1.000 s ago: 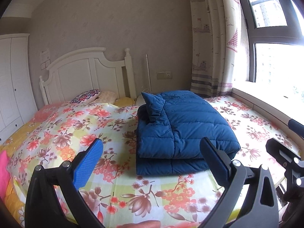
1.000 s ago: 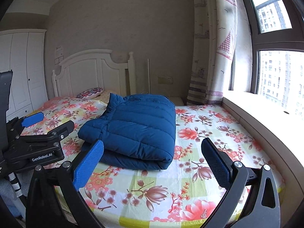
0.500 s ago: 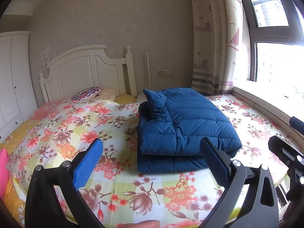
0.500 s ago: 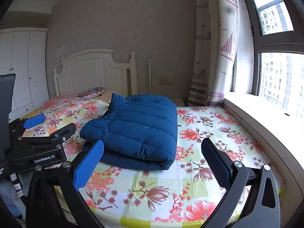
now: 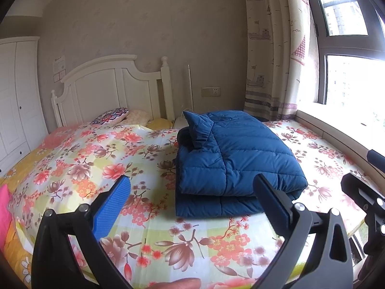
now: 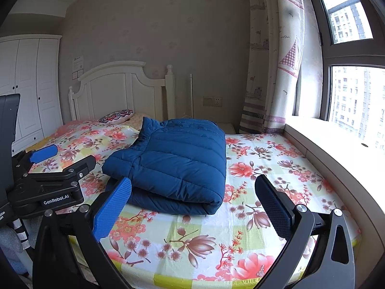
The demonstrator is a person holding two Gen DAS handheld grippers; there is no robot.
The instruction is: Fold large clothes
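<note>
The blue puffer jacket (image 5: 231, 161) lies folded into a thick bundle on the bed (image 5: 101, 168) — looks done — and both claws, left claw (image 5: 192, 207) and right claw (image 6: 192, 207), hang released and empty.

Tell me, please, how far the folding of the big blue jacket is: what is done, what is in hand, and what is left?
Done: the blue jacket lies on the floral bedsheet as a compact stack of folded layers. In hand: nothing; the left gripper and the right gripper are both open, above the near part of the bed, apart from the jacket. Left: seemingly nothing, perhaps only tucking the collar flap that sticks up at the far end.
</note>
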